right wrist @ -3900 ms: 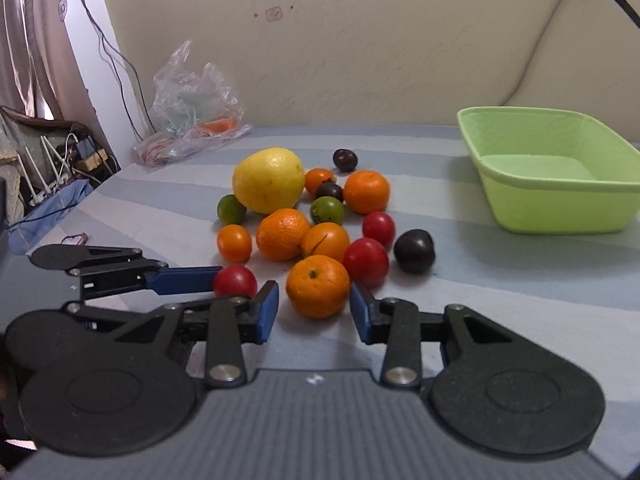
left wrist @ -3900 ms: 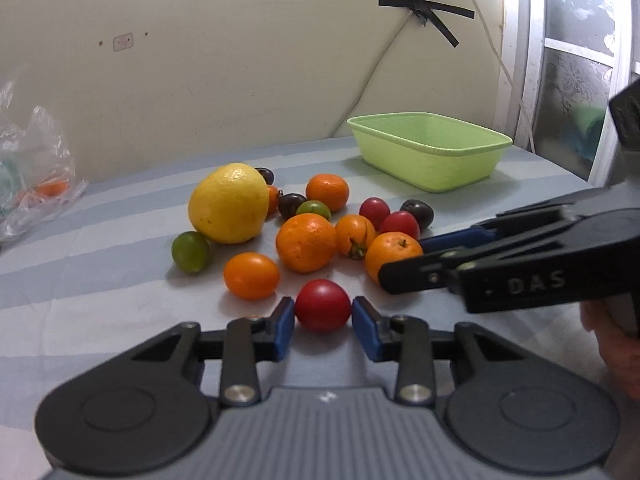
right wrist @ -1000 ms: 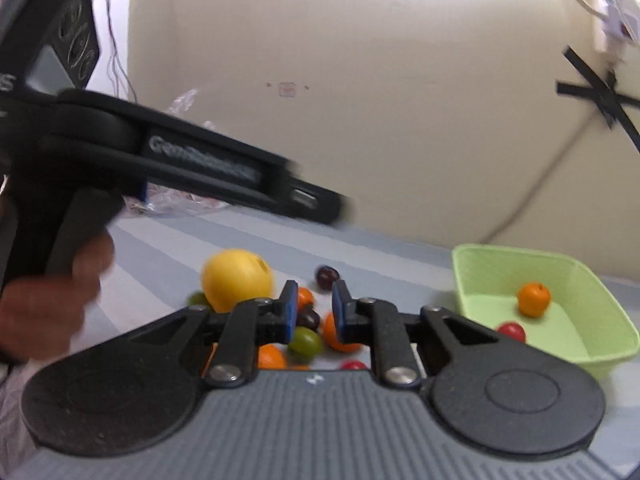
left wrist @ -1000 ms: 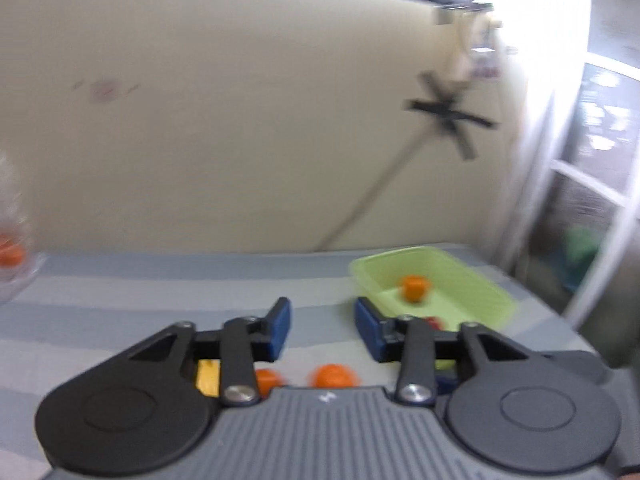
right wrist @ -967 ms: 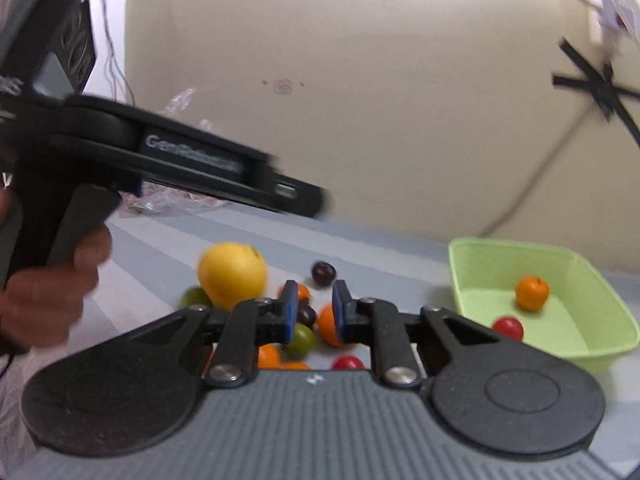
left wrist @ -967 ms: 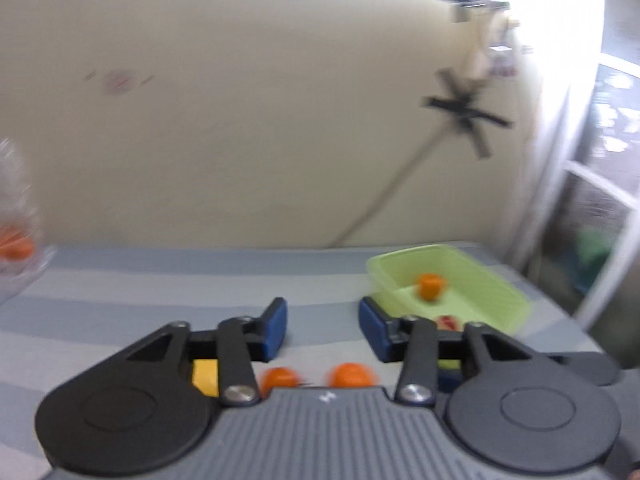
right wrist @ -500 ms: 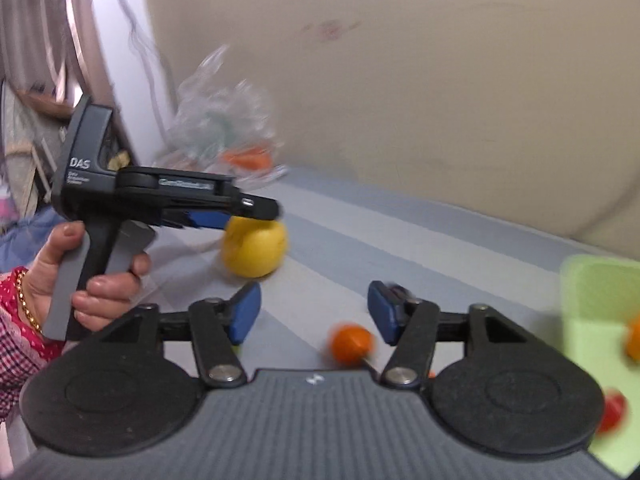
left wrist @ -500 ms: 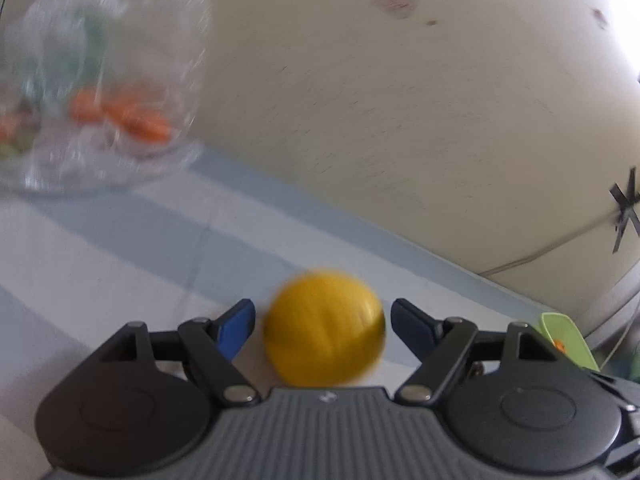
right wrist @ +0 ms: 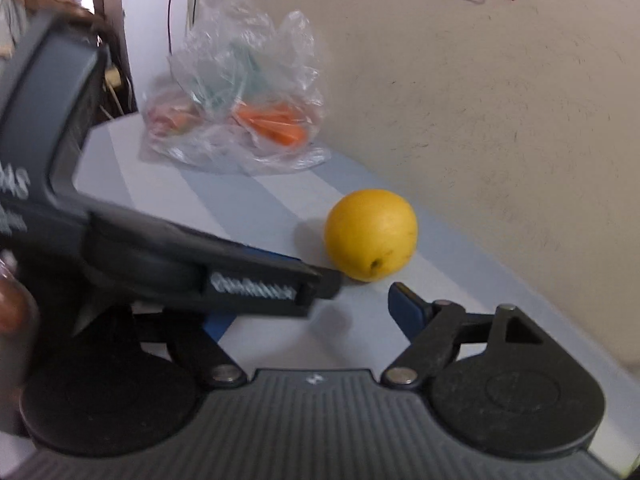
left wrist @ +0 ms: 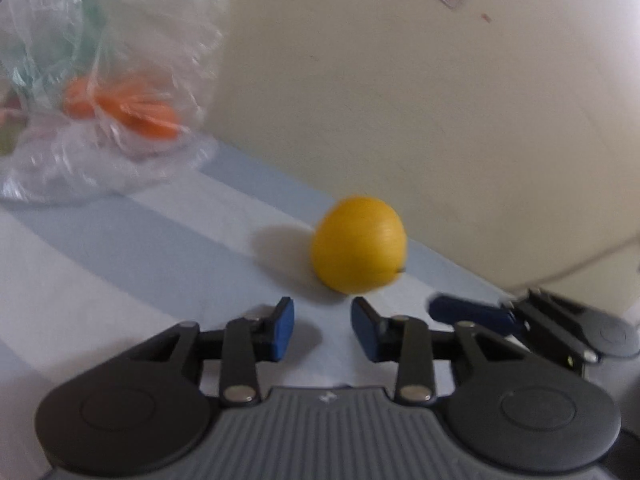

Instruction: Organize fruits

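Observation:
A large yellow fruit point(left wrist: 359, 245) point(right wrist: 371, 235) lies alone on the blue-and-white striped cloth point(left wrist: 120, 260), close to the cream wall. My left gripper point(left wrist: 323, 333) sits just short of it; its jaws are closing with a narrow gap and nothing between them. My right gripper point(right wrist: 312, 316) is also just short of the fruit, slightly to its right; its jaws are opening wide and are empty. In the right wrist view the left gripper point(right wrist: 320, 282) crosses in front and hides most of my right gripper's left finger. One blue finger point(left wrist: 468, 313) of the right gripper shows in the left wrist view.
A crumpled clear plastic bag point(left wrist: 100, 92) point(right wrist: 240, 112) holding orange and green items lies on the cloth at the far left. The wall runs right behind the fruit. A hand point(right wrist: 12, 304) grips the left tool's handle. Cables hang by the cloth's far left corner.
The yellow fruit sat between the left gripper's wide jaws; now it lies ahead of the tips and those jaws have narrowed. My right gripper has swung left to the fruit and opened wider.

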### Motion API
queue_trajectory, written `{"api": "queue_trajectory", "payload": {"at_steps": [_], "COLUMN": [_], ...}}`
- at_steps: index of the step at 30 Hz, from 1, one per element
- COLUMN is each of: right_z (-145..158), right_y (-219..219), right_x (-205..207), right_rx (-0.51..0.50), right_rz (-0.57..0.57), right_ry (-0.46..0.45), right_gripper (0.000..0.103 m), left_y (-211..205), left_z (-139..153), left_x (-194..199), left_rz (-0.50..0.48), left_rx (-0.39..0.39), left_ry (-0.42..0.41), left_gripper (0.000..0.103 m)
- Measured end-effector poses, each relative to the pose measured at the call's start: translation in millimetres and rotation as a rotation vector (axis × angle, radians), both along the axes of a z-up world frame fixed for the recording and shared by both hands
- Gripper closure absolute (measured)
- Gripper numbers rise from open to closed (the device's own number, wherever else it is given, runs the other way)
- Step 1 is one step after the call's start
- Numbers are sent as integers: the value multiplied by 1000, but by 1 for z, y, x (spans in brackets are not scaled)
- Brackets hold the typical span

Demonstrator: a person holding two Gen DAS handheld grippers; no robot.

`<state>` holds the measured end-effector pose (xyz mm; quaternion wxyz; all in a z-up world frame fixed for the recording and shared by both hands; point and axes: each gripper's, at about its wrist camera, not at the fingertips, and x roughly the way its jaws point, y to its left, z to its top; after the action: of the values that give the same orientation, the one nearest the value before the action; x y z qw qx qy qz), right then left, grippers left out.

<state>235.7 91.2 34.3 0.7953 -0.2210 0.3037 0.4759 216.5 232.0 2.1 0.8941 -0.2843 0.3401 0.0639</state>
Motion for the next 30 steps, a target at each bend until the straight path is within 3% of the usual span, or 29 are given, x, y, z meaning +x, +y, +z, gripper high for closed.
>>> {"api": "queue_trajectory", "payload": {"at_steps": [5,9,13,16,18,28,30], "right_z": [8,19,19,11,8,-9,-15], "right_y": [-20,-32,-41,-43,-42,5,15], "right_x": [31,74,131,157,162,130,135], "right_rx": [42,119,198,242,256,92,88], "right_rz": [-21,-140,-297,-341,-338,-172,-167], "right_ry": [24,63,214,359,395,232,230], "right_gripper": [20,21,28,38,40,38,30], "left_y": [38,43,32,26,26,52,54], "left_z": [16,16,14,12,11,0,-2], "left_x": [19,59,94,104,105,115,119], "left_rz": [116,97,52,9,7,25,11], "left_rx": [-52,-75,-77,-98,-100,-127,-115], "left_ry": [-63,-62,-70,-86,-88,-35,-5], "left_gripper": [47,35,32,32,29,31,35]}}
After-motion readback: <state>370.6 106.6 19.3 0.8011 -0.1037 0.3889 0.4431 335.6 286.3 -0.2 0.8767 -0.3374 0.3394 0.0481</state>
